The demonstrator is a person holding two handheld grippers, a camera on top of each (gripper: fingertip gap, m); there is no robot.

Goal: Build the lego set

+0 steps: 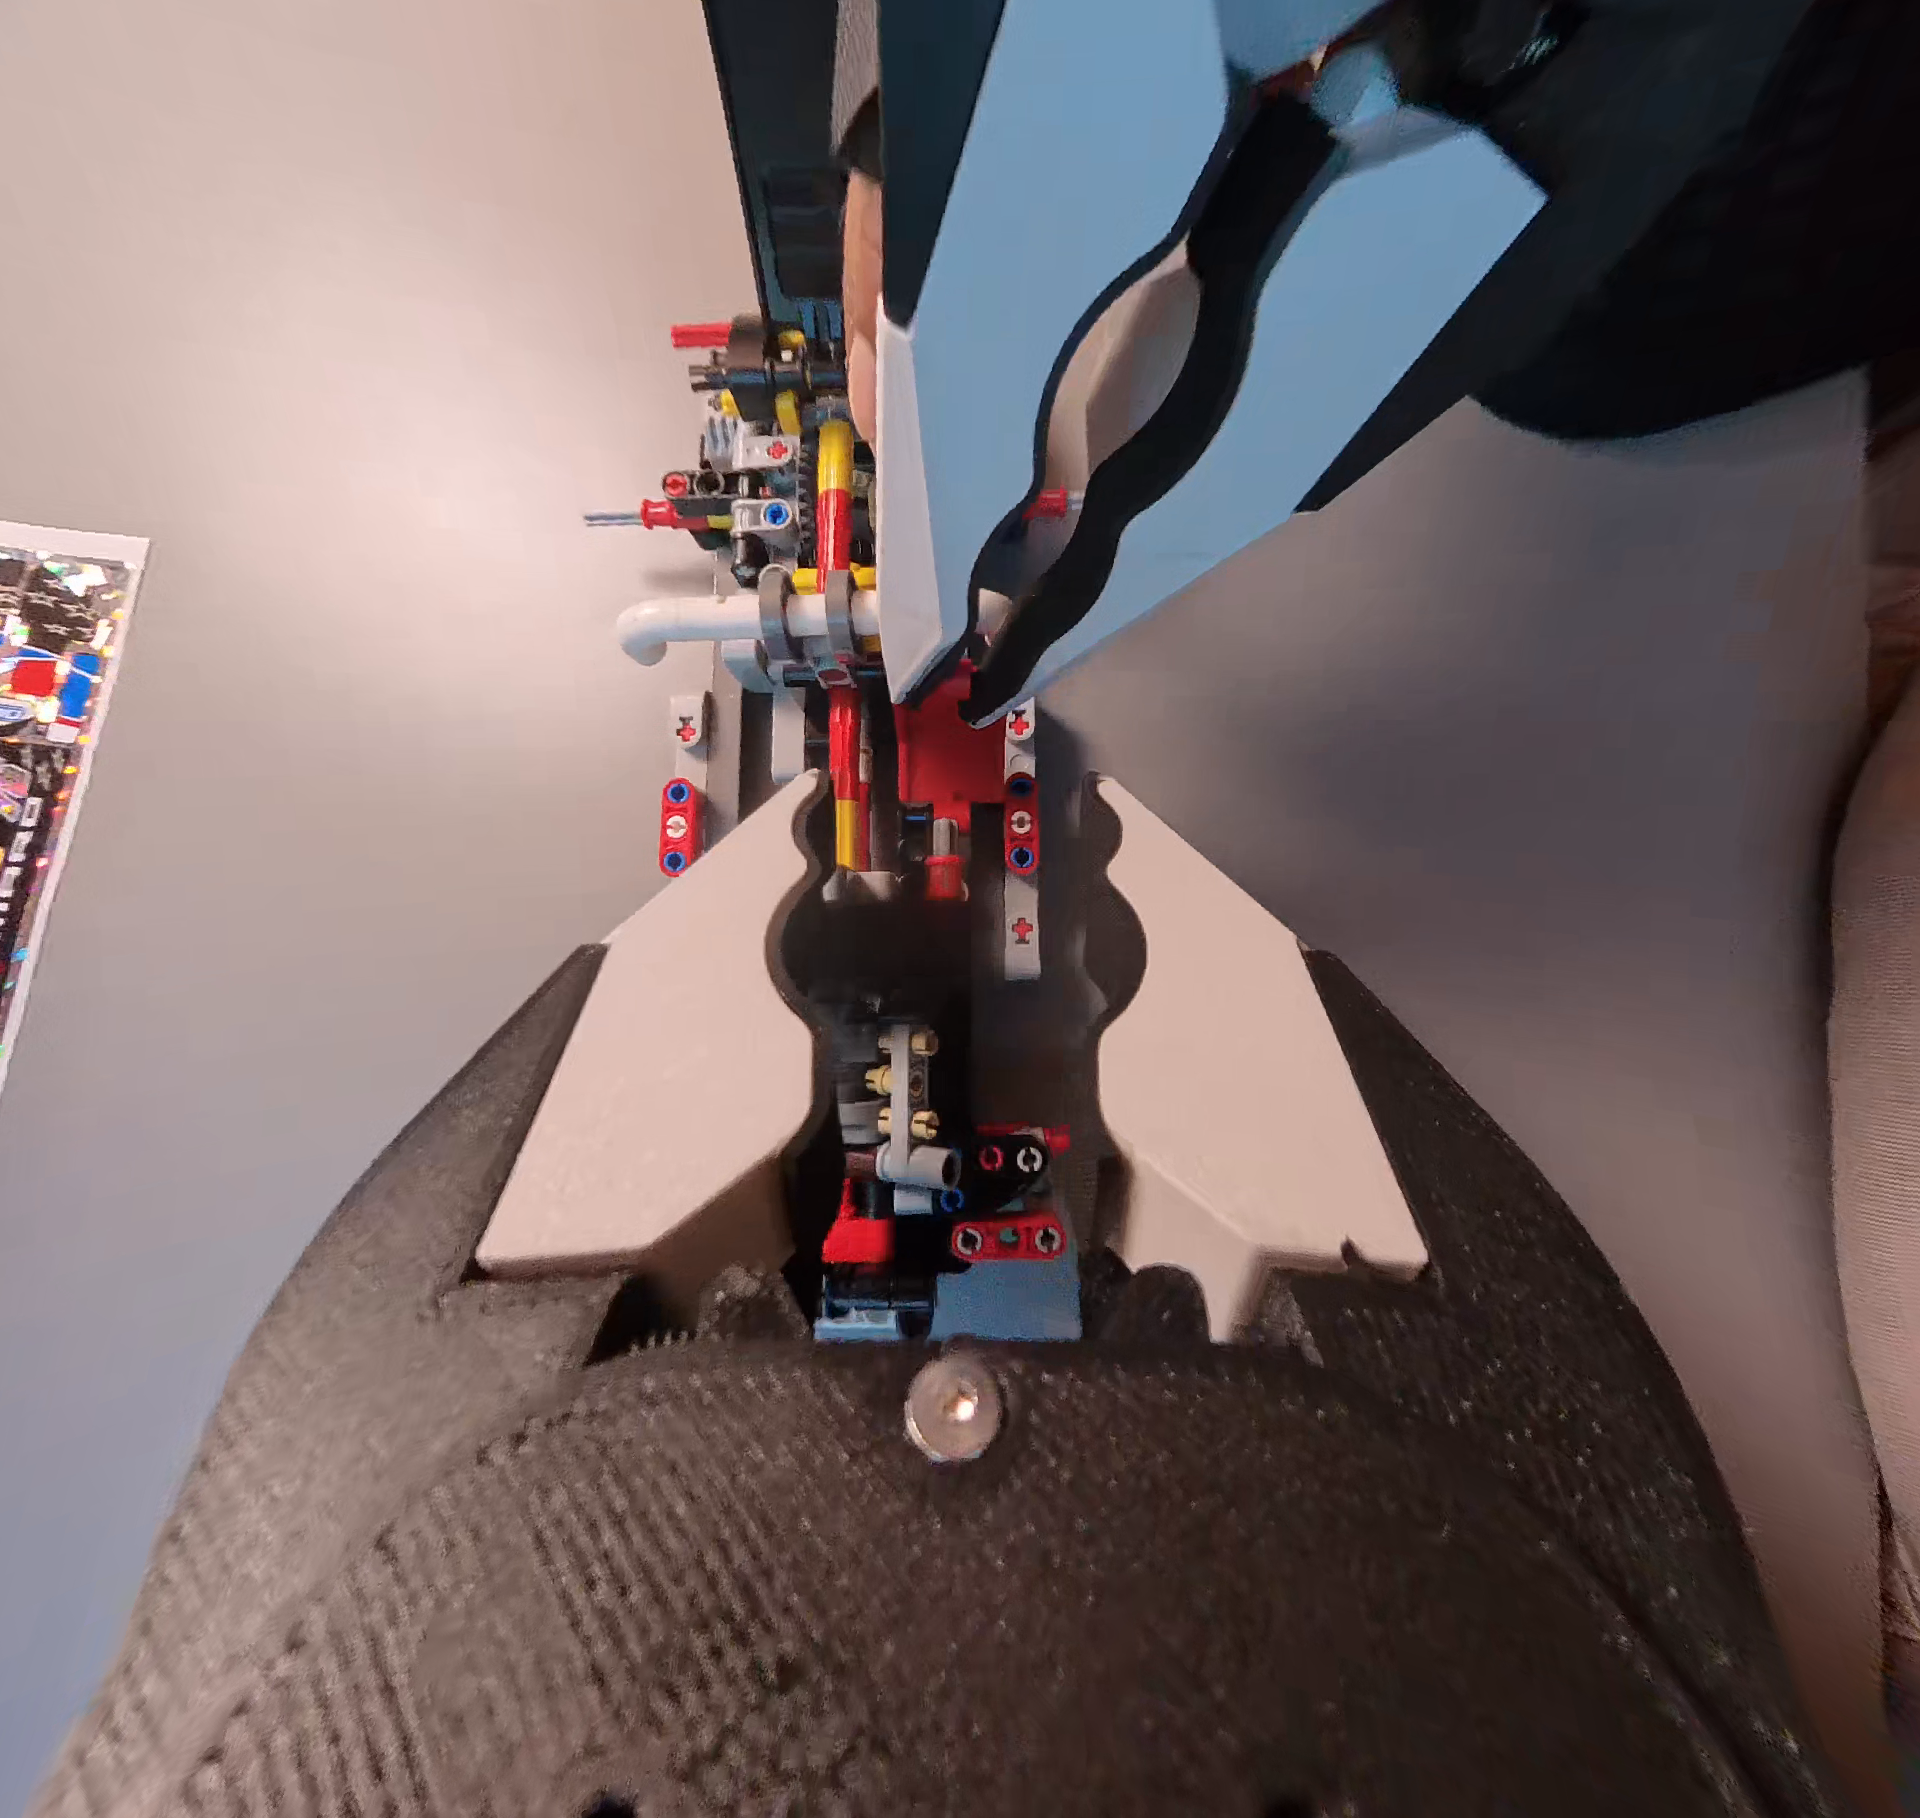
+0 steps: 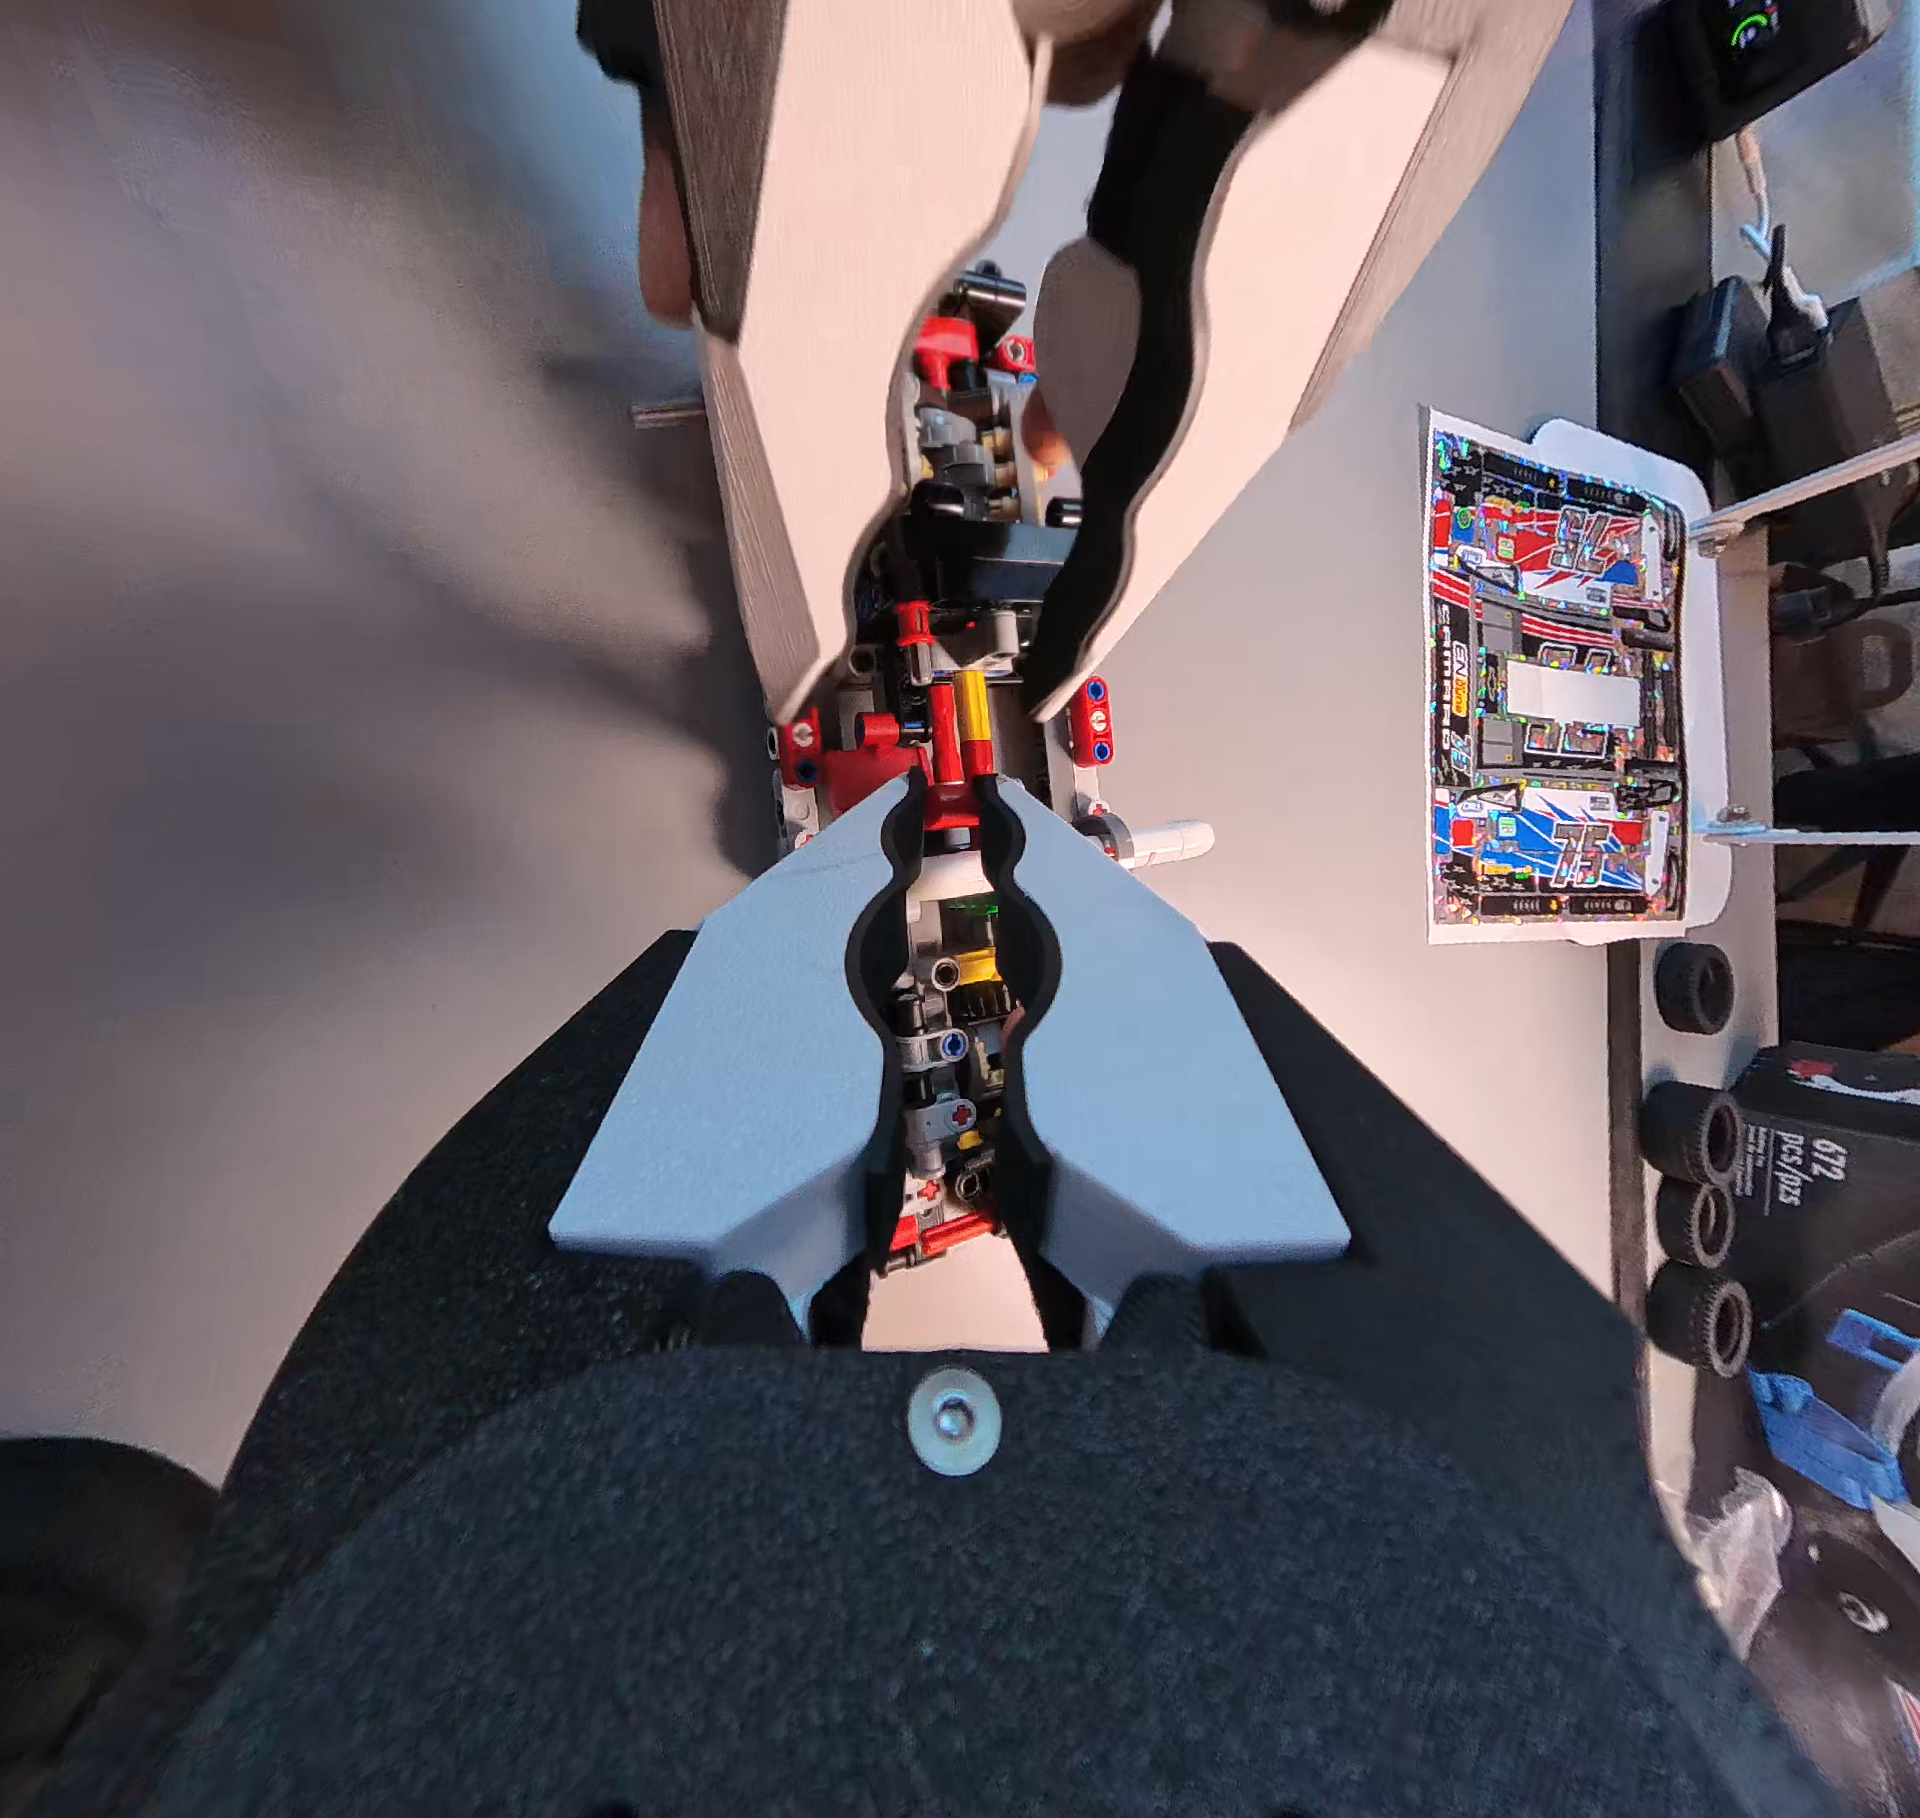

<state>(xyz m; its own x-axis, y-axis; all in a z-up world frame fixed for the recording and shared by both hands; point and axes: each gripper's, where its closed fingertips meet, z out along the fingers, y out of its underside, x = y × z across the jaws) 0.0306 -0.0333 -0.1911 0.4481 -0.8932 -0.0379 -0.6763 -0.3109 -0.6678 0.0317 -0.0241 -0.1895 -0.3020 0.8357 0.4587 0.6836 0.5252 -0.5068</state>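
Observation:
A partly built lego model (image 1: 821, 521) of red, yellow, black and grey technic parts hangs above the grey table. My left gripper (image 1: 956, 792), with beige fingers, is shut on the model's frame from both sides. It comes in from the top of the right wrist view (image 2: 920, 708), around the model (image 2: 966, 563). My right gripper (image 2: 948, 792), with blue-grey fingers and black pads, is shut on a red piece (image 2: 948, 804) at the model's middle. In the left wrist view it (image 1: 951, 693) reaches down from above onto that red piece (image 1: 940, 755).
A shiny sticker sheet (image 2: 1558, 677) lies on the table to the right and shows at the left edge in the left wrist view (image 1: 52, 729). Several black tyres (image 2: 1694, 1134), a dark box (image 2: 1818, 1166) and blue parts (image 2: 1808, 1405) sit along the right edge. My two grippers' fingertips are within a few centimetres of each other.

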